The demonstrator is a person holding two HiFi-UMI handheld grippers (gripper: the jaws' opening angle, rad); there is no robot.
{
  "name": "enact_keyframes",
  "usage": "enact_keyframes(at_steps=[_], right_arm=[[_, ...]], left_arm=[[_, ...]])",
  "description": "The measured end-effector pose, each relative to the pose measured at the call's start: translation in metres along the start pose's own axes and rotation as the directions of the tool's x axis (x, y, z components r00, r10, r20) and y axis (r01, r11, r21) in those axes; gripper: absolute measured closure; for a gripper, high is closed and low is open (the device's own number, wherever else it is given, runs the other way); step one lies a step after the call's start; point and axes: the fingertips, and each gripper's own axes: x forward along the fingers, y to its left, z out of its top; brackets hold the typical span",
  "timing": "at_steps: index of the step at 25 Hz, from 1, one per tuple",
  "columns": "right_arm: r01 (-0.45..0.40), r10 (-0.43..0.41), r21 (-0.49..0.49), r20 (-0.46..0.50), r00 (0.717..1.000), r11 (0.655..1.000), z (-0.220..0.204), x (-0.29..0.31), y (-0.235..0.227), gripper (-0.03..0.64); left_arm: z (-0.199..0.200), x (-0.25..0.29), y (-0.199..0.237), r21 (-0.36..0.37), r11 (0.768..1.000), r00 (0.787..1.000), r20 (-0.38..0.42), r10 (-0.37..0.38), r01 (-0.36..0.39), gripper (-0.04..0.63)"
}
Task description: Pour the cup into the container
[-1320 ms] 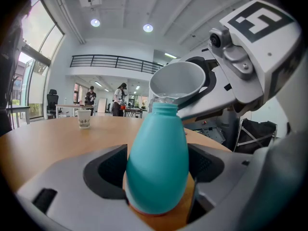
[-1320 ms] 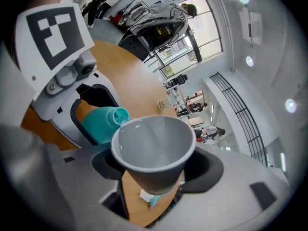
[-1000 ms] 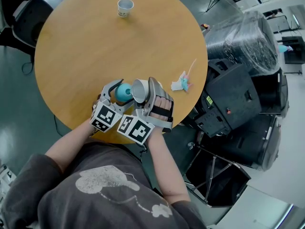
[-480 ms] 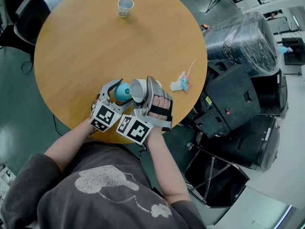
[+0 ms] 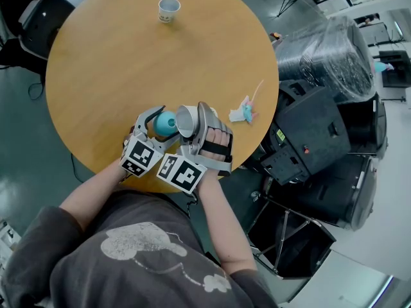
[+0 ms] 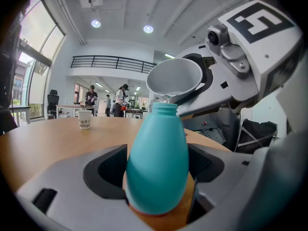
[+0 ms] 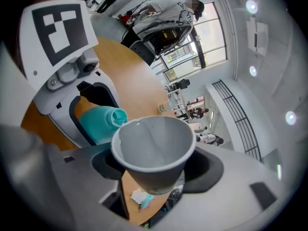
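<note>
Between the right claw's (image 7: 153, 179) pads sits the grey cup (image 7: 153, 146), gripped by its lower wall and tipped over. Its rim hangs just above the open neck of the teal container (image 6: 157, 162) (upright, clamped in the left claw (image 6: 156, 171)), leftward, near the tabletop's (image 5: 128, 56) edge.

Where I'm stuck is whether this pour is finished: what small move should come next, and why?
Probably tip the cup back upright and lift it away. It is tilted with its rim just above the mouth of the bottle. Its inside looks empty, and nothing visible is running out, so the pour seems done.
</note>
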Motion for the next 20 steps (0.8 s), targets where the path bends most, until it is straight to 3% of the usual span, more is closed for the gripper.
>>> enact_keyframes(at_steps=[15, 18, 20], right_arm=[[-0.045, 0.041, 0.118, 0.039, 0.998, 0.992, 0.0031, -0.0049, -0.0008, 0.314], [-0.067, 0.054, 0.188, 0.073, 0.996, 0.98, 0.0057, -0.0075, -0.0036, 0.314], [-0.097, 0.071, 0.285, 0.1, 0.992, 0.954, 0.0042, -0.0089, -0.0059, 0.314]], left_arm=[[-0.0001, -0.0005, -0.0003, -0.003, 1.0, 1.0, 0.002, 0.001, -0.001, 0.215], [0.0, -0.0005, 0.0001, -0.003, 1.0, 1.0, 0.003, 0.0, 0.0, 0.215], [0.0001, -0.0007, -0.0003, -0.002, 1.0, 1.0, 0.004, -0.004, 0.004, 0.213]])
